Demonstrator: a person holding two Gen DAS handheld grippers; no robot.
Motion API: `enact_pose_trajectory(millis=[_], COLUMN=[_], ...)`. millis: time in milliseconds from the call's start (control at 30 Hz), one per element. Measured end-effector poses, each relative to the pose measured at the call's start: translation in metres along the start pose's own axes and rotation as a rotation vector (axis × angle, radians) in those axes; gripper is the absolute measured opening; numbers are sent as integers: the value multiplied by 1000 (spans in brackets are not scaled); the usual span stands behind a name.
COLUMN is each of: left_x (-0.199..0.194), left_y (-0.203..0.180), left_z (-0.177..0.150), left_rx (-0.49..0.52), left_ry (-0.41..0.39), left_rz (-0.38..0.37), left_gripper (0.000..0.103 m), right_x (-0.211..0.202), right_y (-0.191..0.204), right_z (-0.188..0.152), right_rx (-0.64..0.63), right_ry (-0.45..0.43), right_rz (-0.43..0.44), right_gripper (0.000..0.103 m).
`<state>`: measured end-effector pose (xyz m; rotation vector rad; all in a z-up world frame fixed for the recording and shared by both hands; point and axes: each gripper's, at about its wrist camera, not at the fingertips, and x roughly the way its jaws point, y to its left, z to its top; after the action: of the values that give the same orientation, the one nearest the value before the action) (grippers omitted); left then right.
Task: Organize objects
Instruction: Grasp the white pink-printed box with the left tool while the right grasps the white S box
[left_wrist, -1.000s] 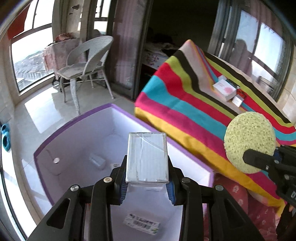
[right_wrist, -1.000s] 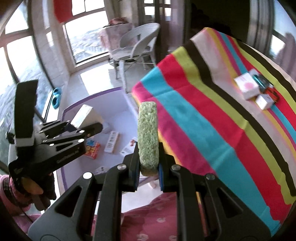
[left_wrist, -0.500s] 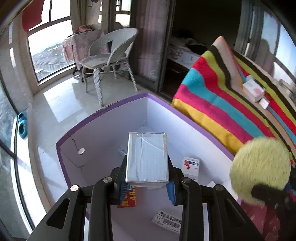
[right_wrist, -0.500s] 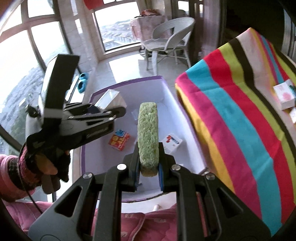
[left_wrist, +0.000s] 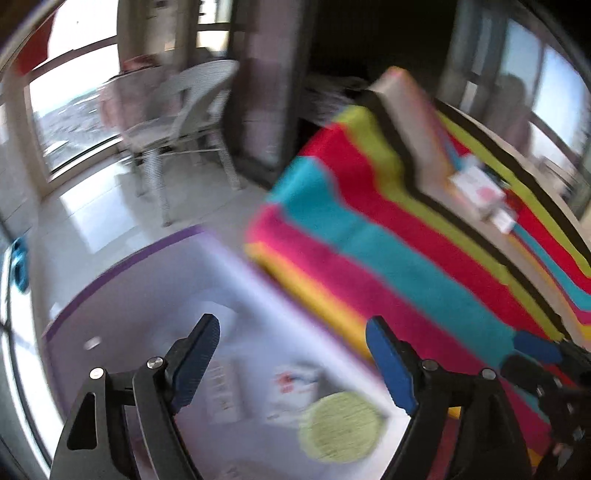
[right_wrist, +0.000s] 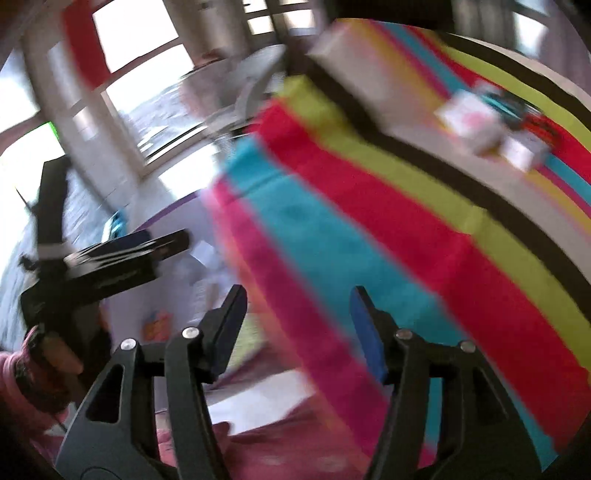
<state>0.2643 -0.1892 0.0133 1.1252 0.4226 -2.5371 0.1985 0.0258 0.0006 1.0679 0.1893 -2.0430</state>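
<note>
Both views smeared with motion blur. Left gripper (left_wrist: 291, 347) over the purple-rimmed bin (left_wrist: 122, 264); its jaws have just been opening and now stand wide apart, nothing between the blue pads. Right gripper (right_wrist: 295, 321) likewise: jaws have just been opening, gap empty, pointed at the near edge of the striped cloth (right_wrist: 369, 229). Round yellow-green sponge (left_wrist: 340, 424) lies flat on the bin floor near the bin's cloth-side wall, beside a small white packet (left_wrist: 291, 384); other small items in the bin too blurred to name. The grey box is not identifiable in either view. Judgement: the drop-off step is finishing and the next pickup begins. More things wait far up the cloth: a white-and-pink box (right_wrist: 469, 118) and smaller packets (right_wrist: 524, 149) just beside it, well apart from both grippers. To do this well: keep the jaws spread while leaving the bin, lift clear of the rim before crossing to the cloth, slow down so the view sharpens, then line one gripper on one box, pads on its flat faces.
</note>
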Motion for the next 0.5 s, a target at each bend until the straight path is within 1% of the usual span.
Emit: enact_pose_trajectory(millis=[133,167,233,267,367,500], left_x=[29,36,51,58,77,88], left_y=[-65,-78,-102,-110,-139,-160], left_z=[24,31,44,50,70,87], left_rx=[86,92,82,74,67,67], left_ry=[42,54,81,90,96,80], left_rz=[-126,-153,-207,-225,-247,-255], left_gripper=[83,83,83,83,83,83], right_x=[-4,-6,-4,-5,-2,15], right_y=[-66,-87,-117,-139,-192,-241], right_z=[14,20,33,43,69,109], right_rx=[152,193,252,305,434,581], right_ry=[-20,-23,-31,-42,-81,-134], right_rz=[-97,-127,-175,-194,-205,-212], right_gripper=[63,64,65,66,66,67])
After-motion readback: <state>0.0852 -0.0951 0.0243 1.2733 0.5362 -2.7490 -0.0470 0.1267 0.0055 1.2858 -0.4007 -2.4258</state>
